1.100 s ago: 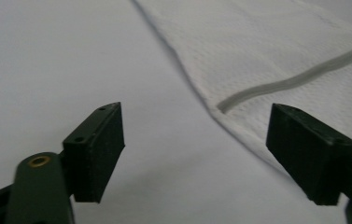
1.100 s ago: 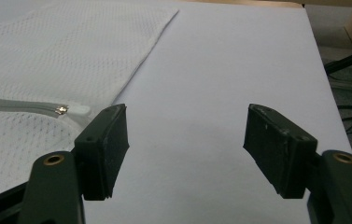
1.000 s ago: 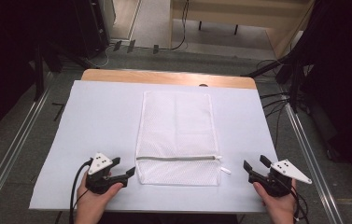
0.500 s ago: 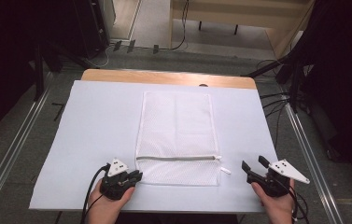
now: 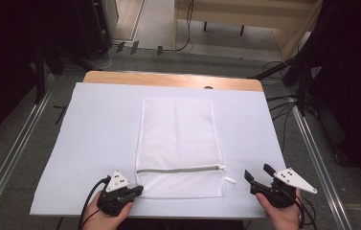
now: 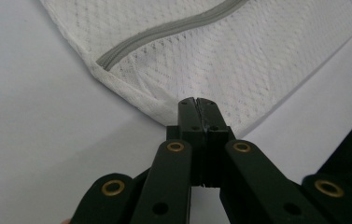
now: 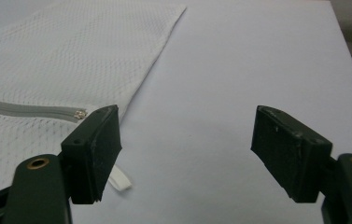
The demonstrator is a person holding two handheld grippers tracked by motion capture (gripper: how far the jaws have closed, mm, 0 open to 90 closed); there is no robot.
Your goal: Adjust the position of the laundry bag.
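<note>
Left gripper (image 5: 137, 190) moved in to mesh bag (image 5: 178, 143), fingers now clamped on its near corner for lifting; right gripper (image 5: 258, 173), beside bag, fingers apart, just been opening, nothing between.

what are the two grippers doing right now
left gripper: shut on the near left corner of the white mesh zip bag.
right gripper: open, jaws just opening wider, nothing between them.

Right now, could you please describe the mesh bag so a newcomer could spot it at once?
On the white sheet covering the wooden table, the white mesh laundry bag lies flat mid-table. A grey zipper crosses its near end, setting it apart from the plain sheet.
</note>
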